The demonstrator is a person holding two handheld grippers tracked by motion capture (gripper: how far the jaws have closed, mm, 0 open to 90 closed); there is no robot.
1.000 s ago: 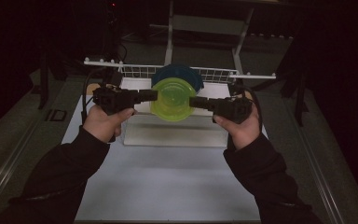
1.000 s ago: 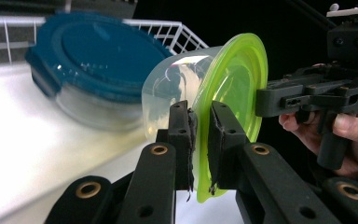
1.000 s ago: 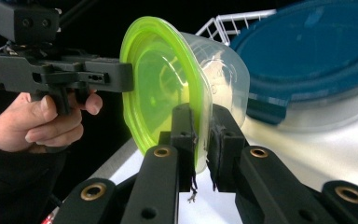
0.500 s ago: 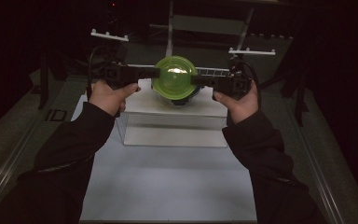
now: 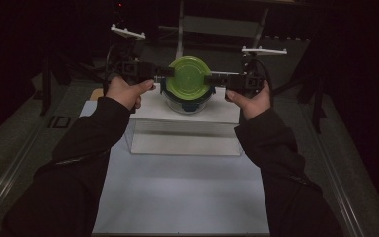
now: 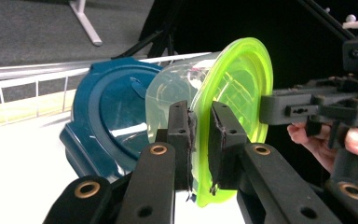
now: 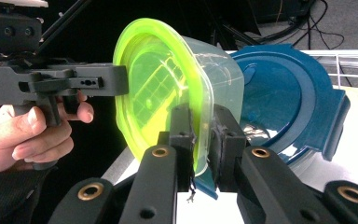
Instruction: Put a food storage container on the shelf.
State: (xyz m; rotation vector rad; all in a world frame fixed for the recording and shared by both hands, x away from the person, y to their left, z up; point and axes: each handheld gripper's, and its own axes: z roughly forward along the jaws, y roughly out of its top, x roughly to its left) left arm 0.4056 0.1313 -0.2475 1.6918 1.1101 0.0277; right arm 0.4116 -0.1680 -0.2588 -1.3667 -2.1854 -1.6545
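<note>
Left gripper point(image 5: 165, 72), black, two-jaw, held in the person's left hand point(image 5: 123, 91): jaws pinched narrow on the left rim of the round lime-green plastic lid point(image 5: 190, 76). In the left gripper view the pads point(image 6: 186, 135) press both faces of that lid's edge point(image 6: 233, 116).

Lid sits on a clear round plastic container point(image 5: 186, 101). It is held between both grippers over the far edge of the raised white platform point(image 5: 187, 111), near the middle of that edge. Whether its base touches the platform cannot be told.

A dark blue plastic lid with side tabs point(image 6: 107, 126) lies right behind the clear container in both gripper views point(image 7: 289, 102), on the white surface. A white wire rack point(image 6: 32, 81) runs along the far side.

Right gripper point(image 5: 208, 79), black, in the person's right hand point(image 5: 251, 101): jaws also narrow, clamped on the right rim of the green lid. Right gripper view shows the pads point(image 7: 223, 135) on either side of the lid edge point(image 7: 158, 93) where it meets the container wall point(image 7: 219, 79).

White bench top point(image 5: 182, 192) carries the platform at its far end.

No brand, label or readable writing on the lids, container or grippers.
</note>
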